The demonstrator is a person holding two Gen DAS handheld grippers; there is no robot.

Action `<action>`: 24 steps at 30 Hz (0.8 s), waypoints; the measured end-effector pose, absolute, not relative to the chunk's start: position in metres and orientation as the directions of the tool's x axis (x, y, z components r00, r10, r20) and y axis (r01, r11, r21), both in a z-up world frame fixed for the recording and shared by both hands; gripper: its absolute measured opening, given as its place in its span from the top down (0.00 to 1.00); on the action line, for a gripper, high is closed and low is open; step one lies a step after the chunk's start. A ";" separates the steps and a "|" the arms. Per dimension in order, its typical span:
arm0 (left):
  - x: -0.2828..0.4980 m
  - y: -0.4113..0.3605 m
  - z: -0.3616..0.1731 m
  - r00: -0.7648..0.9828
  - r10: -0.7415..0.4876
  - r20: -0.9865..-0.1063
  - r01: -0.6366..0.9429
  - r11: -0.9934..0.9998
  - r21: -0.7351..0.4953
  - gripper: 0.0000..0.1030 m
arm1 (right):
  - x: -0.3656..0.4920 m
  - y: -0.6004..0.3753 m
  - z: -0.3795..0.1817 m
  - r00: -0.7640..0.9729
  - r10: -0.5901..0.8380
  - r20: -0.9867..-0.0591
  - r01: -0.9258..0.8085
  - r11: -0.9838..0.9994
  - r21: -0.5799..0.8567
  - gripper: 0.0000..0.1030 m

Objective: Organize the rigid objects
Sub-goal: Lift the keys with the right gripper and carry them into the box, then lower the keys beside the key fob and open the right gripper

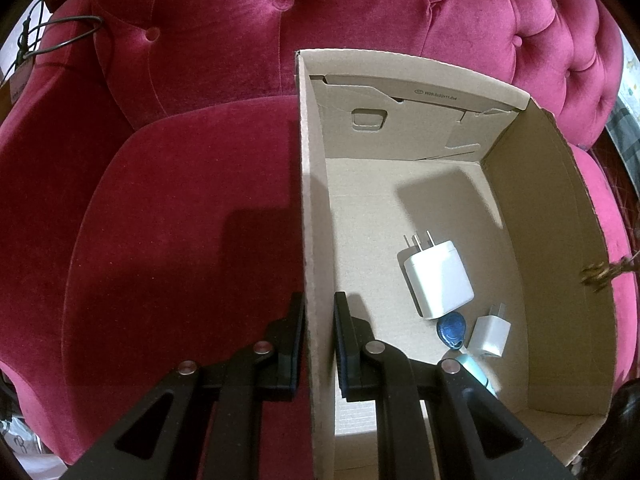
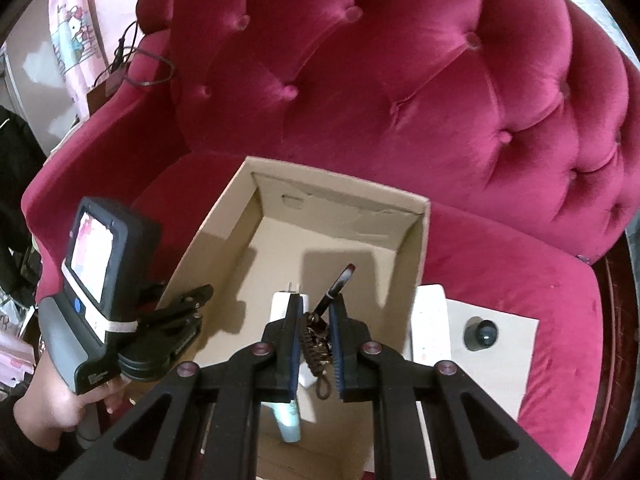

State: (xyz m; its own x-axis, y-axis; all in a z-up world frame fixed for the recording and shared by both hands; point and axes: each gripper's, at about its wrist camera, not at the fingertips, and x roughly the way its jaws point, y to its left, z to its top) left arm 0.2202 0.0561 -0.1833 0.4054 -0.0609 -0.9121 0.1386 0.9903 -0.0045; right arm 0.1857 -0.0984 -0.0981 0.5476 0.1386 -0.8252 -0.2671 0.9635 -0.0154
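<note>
An open cardboard box [image 1: 552, 240] stands on a red velvet seat. Inside lie a large white charger [image 1: 438, 280], a small white charger [image 1: 490, 336], a blue key fob [image 1: 452, 330] and a pale blue item [image 1: 478, 372]. My left gripper [image 1: 319, 316] is shut on the box's left wall, one finger on each side. In the right wrist view my right gripper [image 2: 316, 312] is shut on a brown braided keychain [image 2: 316, 340] with a black, red-tipped piece [image 2: 340, 282], held above the box [image 2: 418, 248]. The large charger [image 2: 278, 304] is half hidden behind a finger.
The tufted red armchair [image 2: 400, 80] surrounds the box. A white flat object [image 2: 430, 320] and a small dark round object [image 2: 482, 334] lie on a cardboard sheet [image 2: 508, 360] right of the box. A black cable [image 2: 148, 68] lies on the left armrest. A hand [image 2: 60, 404] holds the left gripper.
</note>
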 end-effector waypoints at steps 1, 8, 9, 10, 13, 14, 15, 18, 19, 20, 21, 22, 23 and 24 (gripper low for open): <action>0.220 0.056 -0.183 0.405 -0.061 -0.912 0.139 0.990 -0.005 0.86 | 0.187 -0.094 -0.103 0.538 0.141 -0.831 -0.273 0.962 -0.014 0.88; 0.220 0.056 -0.184 0.405 -0.063 -0.912 0.138 0.990 -0.008 0.86 | 0.196 -0.078 -0.129 0.495 0.146 -0.856 -0.284 0.959 0.000 0.88; 0.220 0.056 -0.184 0.405 -0.063 -0.912 0.138 0.990 -0.008 0.86 | 0.197 -0.077 -0.133 0.490 0.147 -0.860 -0.282 0.959 0.003 0.88; 0.220 0.056 -0.184 0.405 -0.063 -0.912 0.138 0.990 -0.007 0.86 | 0.199 -0.077 -0.137 0.480 0.148 -0.865 -0.279 0.960 0.010 0.88; 0.220 0.056 -0.184 0.405 -0.063 -0.912 0.139 0.990 -0.007 0.86 | 0.204 -0.075 -0.149 0.456 0.149 -0.877 -0.275 0.961 0.020 0.88; 0.220 0.056 -0.184 0.405 -0.062 -0.912 0.139 0.990 -0.006 0.86 | 0.205 -0.075 -0.153 0.449 0.145 -0.882 -0.275 0.961 0.018 0.88; 0.220 0.056 -0.184 0.405 -0.062 -0.912 0.139 0.990 -0.006 0.86 | 0.207 -0.074 -0.157 0.442 0.140 -0.886 -0.275 0.961 0.015 0.88; 0.220 0.055 -0.184 0.405 -0.063 -0.912 0.138 0.990 -0.007 0.86 | 0.211 -0.073 -0.169 0.419 0.134 -0.898 -0.273 0.962 0.017 0.88; 0.220 0.056 -0.184 0.405 -0.063 -0.912 0.138 0.990 -0.007 0.86 | 0.213 -0.073 -0.174 0.408 0.133 -0.903 -0.268 0.963 0.020 0.88; 0.220 0.055 -0.184 0.405 -0.064 -0.912 0.138 0.990 -0.008 0.86 | 0.213 -0.073 -0.177 0.403 0.135 -0.905 -0.267 0.963 0.024 0.88; 0.220 0.055 -0.184 0.405 -0.064 -0.912 0.138 0.990 -0.008 0.86 | 0.214 -0.073 -0.180 0.398 0.136 -0.907 -0.266 0.964 0.028 0.88; 0.220 0.055 -0.184 0.405 -0.064 -0.912 0.138 0.990 -0.008 0.86 | 0.214 -0.072 -0.183 0.390 0.136 -0.911 -0.266 0.964 0.031 0.88; 0.220 0.055 -0.184 0.405 -0.063 -0.912 0.138 0.990 -0.008 0.86 | 0.215 -0.072 -0.186 0.382 0.136 -0.914 -0.265 0.964 0.032 0.88; 0.220 0.055 -0.184 0.405 -0.064 -0.912 0.138 0.990 -0.008 0.86 | 0.216 -0.072 -0.189 0.377 0.135 -0.916 -0.266 0.964 0.032 0.88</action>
